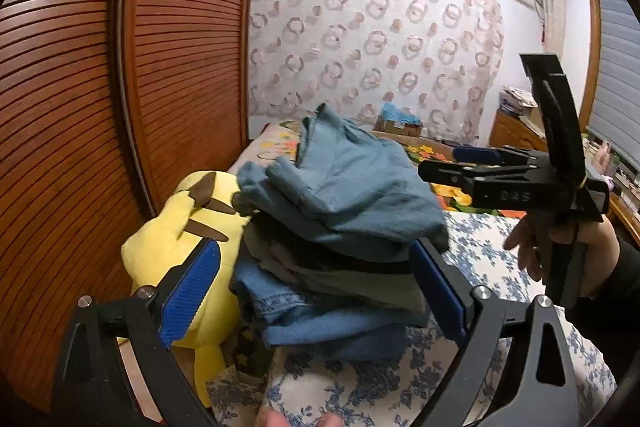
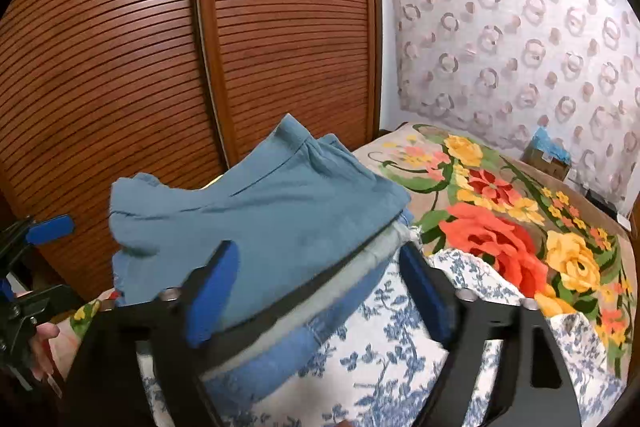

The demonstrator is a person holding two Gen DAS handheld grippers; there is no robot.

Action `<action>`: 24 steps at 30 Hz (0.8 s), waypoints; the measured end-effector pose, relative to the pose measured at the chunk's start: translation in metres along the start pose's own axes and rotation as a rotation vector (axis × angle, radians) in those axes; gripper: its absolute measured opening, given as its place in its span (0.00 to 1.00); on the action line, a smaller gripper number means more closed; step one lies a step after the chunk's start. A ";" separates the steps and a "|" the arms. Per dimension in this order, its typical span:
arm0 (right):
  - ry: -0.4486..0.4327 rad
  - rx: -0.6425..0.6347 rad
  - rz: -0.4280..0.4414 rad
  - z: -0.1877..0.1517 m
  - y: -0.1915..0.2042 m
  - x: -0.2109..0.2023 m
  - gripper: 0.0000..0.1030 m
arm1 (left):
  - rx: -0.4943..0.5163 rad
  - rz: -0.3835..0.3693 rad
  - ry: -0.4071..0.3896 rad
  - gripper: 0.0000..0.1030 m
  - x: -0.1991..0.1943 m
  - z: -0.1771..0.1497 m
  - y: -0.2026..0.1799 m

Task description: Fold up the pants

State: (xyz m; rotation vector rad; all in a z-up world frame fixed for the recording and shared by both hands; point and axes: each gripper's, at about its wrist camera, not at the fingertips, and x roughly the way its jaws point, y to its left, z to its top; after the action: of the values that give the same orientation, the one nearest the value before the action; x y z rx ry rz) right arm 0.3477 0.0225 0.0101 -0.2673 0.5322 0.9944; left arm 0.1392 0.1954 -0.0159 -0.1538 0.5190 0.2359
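Pants (image 2: pixel 256 203) atop stack (image 1: pixel 332 291), between wide-spread fingers (image 2: pixel 212 287), untouched.

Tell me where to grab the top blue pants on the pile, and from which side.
Grip the top blue pants at the raised corner on the wardrobe side, reaching over the pile's top. That corner lifts clear of the folded layers beneath, so an open claw could probably pinch it alone; the near edge lies flush on the stack.

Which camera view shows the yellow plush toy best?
The left wrist view. There the yellow plush toy lies in plain sight beside the stack of folded clothes, next to the wooden wardrobe. In the right wrist view the stack hides the toy.
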 end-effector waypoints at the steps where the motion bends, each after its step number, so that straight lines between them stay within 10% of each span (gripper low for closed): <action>1: -0.005 0.002 -0.009 -0.002 0.002 -0.004 0.89 | 0.004 -0.005 0.004 0.93 0.000 0.000 -0.001; 24: -0.080 0.166 -0.219 -0.113 0.031 -0.164 0.90 | 0.158 -0.169 0.020 0.93 -0.020 -0.022 -0.105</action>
State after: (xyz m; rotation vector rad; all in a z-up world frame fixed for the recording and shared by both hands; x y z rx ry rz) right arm 0.2161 -0.1300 0.0046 -0.1337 0.4976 0.7409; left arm 0.1391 0.0861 -0.0156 -0.0455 0.5394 0.0277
